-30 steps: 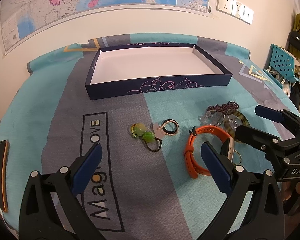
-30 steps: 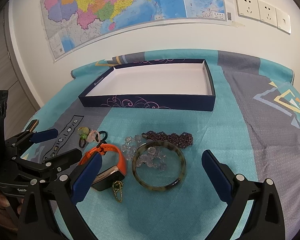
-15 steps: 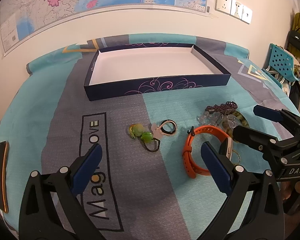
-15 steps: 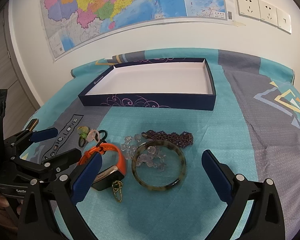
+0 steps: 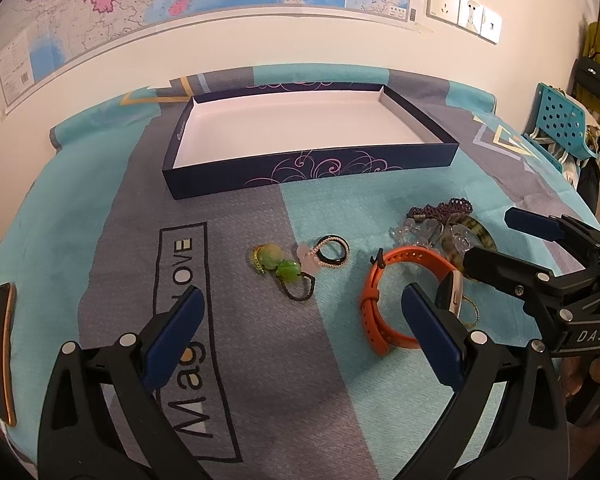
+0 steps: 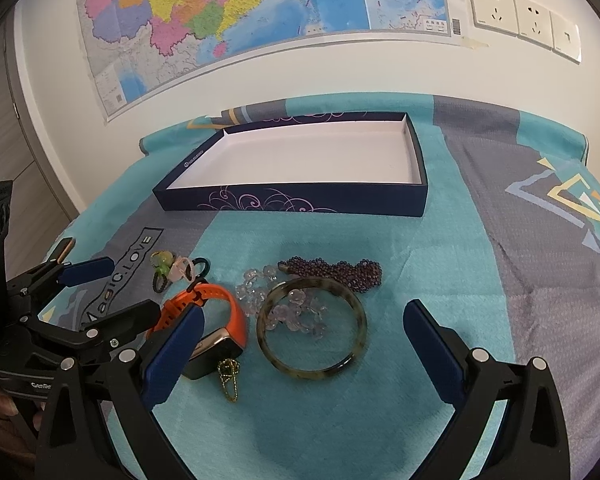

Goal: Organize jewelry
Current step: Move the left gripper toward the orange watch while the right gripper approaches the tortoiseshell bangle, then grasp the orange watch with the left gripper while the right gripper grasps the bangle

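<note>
Box (image 6: 292, 202) sits bare inside, nothing filed yet | all jewelry lies on the table in front of the box: orange watch (image 5: 384, 300), mottled bangle (image 6: 312, 330), purple beads (image 6: 336, 270), rings (image 5: 296, 264) | right gripper (image 6: 304, 346) and left gripper (image 5: 300, 330) hover, fingers spread, holding nothing | whole sort left.

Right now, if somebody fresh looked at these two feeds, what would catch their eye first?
Probably the orange watch, curled on the teal cloth among the loose jewelry, with the mottled bangle to its right lying around clear beads. Behind them sits the dark blue box, its white floor bare. Both claws, left claw and right claw, hang open and hold nothing.
</note>
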Action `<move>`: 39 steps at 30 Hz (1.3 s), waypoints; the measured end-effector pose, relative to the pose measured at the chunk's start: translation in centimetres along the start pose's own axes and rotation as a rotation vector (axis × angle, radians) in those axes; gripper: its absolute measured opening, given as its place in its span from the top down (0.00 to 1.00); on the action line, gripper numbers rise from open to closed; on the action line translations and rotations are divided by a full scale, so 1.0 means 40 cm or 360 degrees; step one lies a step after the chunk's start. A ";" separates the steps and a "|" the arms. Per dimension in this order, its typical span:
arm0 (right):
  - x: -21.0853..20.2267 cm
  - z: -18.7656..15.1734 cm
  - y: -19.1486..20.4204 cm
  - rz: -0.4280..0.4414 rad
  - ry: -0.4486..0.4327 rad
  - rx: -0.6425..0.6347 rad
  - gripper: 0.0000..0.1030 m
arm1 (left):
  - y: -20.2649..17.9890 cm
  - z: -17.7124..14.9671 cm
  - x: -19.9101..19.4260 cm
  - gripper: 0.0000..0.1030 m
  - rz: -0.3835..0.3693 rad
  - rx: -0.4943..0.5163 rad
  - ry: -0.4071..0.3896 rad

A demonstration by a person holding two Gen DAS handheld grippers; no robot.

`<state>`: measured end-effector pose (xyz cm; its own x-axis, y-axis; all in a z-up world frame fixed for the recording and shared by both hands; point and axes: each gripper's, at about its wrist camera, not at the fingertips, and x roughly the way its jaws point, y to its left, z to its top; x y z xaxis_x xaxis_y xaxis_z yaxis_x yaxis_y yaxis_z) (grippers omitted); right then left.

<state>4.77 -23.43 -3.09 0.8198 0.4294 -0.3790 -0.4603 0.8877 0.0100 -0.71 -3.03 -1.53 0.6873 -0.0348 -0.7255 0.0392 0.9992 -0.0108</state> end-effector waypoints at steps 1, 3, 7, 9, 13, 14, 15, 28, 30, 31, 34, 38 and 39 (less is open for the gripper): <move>0.000 0.000 -0.001 0.0001 0.0001 0.0003 0.06 | -0.001 -0.001 -0.001 0.06 -0.0001 0.0002 -0.0001; 0.001 -0.002 -0.002 -0.0002 0.0001 0.0006 0.06 | -0.002 0.000 -0.001 0.06 -0.0002 0.0006 -0.0001; 0.003 -0.005 -0.006 -0.0007 0.0005 0.0015 0.06 | -0.003 -0.001 0.001 0.06 -0.0007 0.0008 0.0003; 0.004 -0.004 -0.008 -0.0007 0.0008 0.0019 0.06 | -0.006 -0.003 0.001 0.07 -0.0008 0.0012 0.0003; 0.004 -0.004 -0.009 -0.0006 0.0008 0.0020 0.06 | -0.007 -0.003 0.000 0.07 -0.0011 0.0015 -0.0001; 0.004 -0.005 -0.009 -0.0006 0.0008 0.0020 0.06 | -0.008 -0.002 0.000 0.07 -0.0012 0.0015 -0.0001; 0.004 -0.005 -0.009 -0.0006 0.0008 0.0018 0.06 | -0.008 -0.003 0.000 0.07 -0.0014 0.0016 -0.0002; 0.005 -0.004 -0.009 -0.0008 0.0008 0.0011 0.06 | -0.017 -0.008 -0.009 0.08 -0.0035 0.0031 -0.0007; 0.004 -0.003 -0.008 -0.0006 0.0009 0.0005 0.06 | -0.017 -0.009 -0.009 0.12 -0.0059 0.0031 -0.0002; 0.003 -0.003 -0.008 -0.0004 0.0008 0.0001 0.06 | -0.020 -0.010 -0.009 0.14 -0.0080 0.0032 0.0003; 0.002 -0.001 -0.009 0.0001 0.0007 -0.0011 0.06 | -0.025 -0.011 -0.007 0.19 -0.0113 0.0048 0.0011; 0.003 0.000 -0.027 -0.0008 0.0016 0.0008 0.07 | -0.032 -0.014 -0.004 0.21 -0.0179 0.0051 0.0023; 0.004 0.001 -0.032 -0.0022 0.0021 0.0006 0.09 | -0.032 -0.015 -0.002 0.24 -0.0193 0.0048 0.0029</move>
<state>5.49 -24.49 -3.12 0.8214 0.4149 -0.3915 -0.4477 0.8941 0.0082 -1.24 -4.31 -1.86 0.6628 -0.1547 -0.7326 0.1434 0.9865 -0.0786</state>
